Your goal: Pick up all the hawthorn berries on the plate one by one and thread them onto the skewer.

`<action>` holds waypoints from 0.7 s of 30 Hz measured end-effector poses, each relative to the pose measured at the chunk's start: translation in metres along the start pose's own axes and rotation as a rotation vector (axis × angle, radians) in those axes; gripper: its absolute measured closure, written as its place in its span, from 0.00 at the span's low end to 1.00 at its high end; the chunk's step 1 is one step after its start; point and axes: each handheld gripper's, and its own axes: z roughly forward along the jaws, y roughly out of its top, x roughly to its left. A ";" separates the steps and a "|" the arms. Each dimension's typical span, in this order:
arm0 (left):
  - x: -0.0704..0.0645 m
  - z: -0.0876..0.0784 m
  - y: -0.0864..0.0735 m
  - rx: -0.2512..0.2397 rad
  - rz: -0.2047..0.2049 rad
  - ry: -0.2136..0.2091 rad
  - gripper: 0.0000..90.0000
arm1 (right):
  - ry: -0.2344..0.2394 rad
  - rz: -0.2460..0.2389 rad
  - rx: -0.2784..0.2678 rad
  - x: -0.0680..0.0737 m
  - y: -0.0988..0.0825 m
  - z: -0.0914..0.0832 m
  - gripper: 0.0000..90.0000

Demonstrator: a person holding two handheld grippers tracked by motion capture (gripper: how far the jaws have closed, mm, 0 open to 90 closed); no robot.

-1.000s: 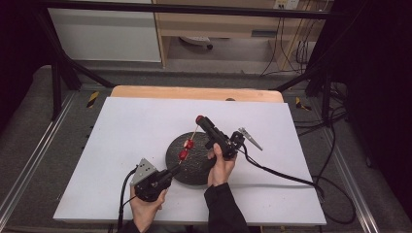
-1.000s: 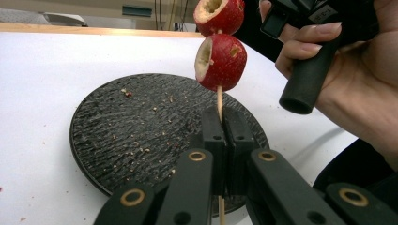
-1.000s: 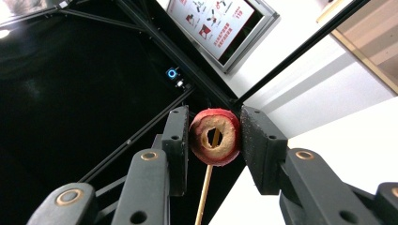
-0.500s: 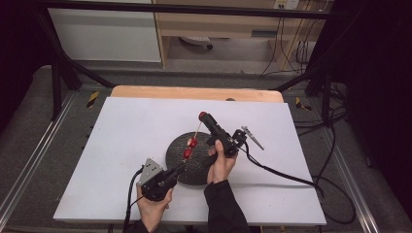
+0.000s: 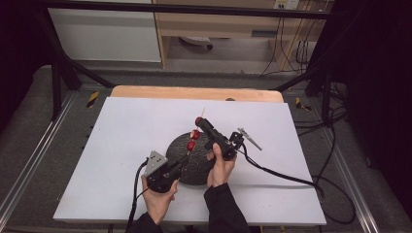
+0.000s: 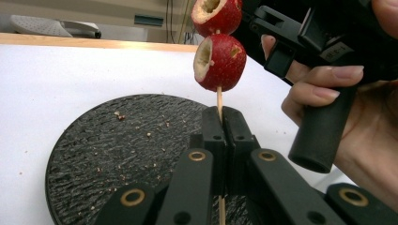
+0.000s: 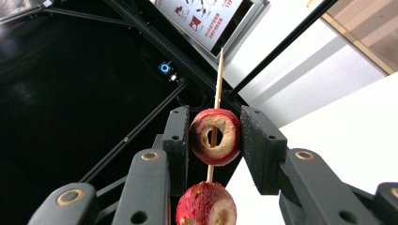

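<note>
A thin wooden skewer (image 5: pixel 203 111) carries three red cored fruits (image 5: pixel 195 134) and slants above a round black slate plate (image 5: pixel 194 172). My left gripper (image 5: pixel 183 160) is shut on the bare lower end of the stick. In the left gripper view its jaws (image 6: pixel 221 112) pinch the skewer (image 6: pixel 218 96) just under the lowest fruit (image 6: pixel 220 62). My right gripper (image 5: pixel 200 121) is shut on the top fruit. The right gripper view shows that fruit (image 7: pixel 202 140) squeezed between the pads, with the stick's tip (image 7: pixel 218 75) poking out past it.
The plate (image 6: pixel 117 150) has crumbs on it and lies on a white table cover (image 5: pixel 121 145) with a wooden edge (image 5: pixel 194 92) at the far side. The right gripper's cable (image 5: pixel 282 174) runs off across the table to the right.
My left hand has shifted a little to the right and away from the table's near edge, carrying the skewer's lower end with it. The right gripper has stayed put.
</note>
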 end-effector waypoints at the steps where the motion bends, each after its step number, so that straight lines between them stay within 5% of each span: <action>1: 0.001 0.000 0.000 -0.001 0.001 -0.002 0.98 | 0.000 -0.003 0.002 0.000 0.000 0.000 0.72; 8: 0.005 -0.001 -0.001 0.010 -0.007 -0.021 0.98 | -0.014 -0.052 0.048 0.001 0.000 -0.002 0.70; 16: 0.018 -0.010 -0.004 0.035 -0.001 -0.024 0.98 | -0.057 -0.205 0.138 0.012 0.020 -0.010 0.43; 21: 0.026 -0.015 -0.004 0.060 0.016 -0.023 0.98 | -0.104 -0.327 0.270 0.010 0.031 -0.019 0.23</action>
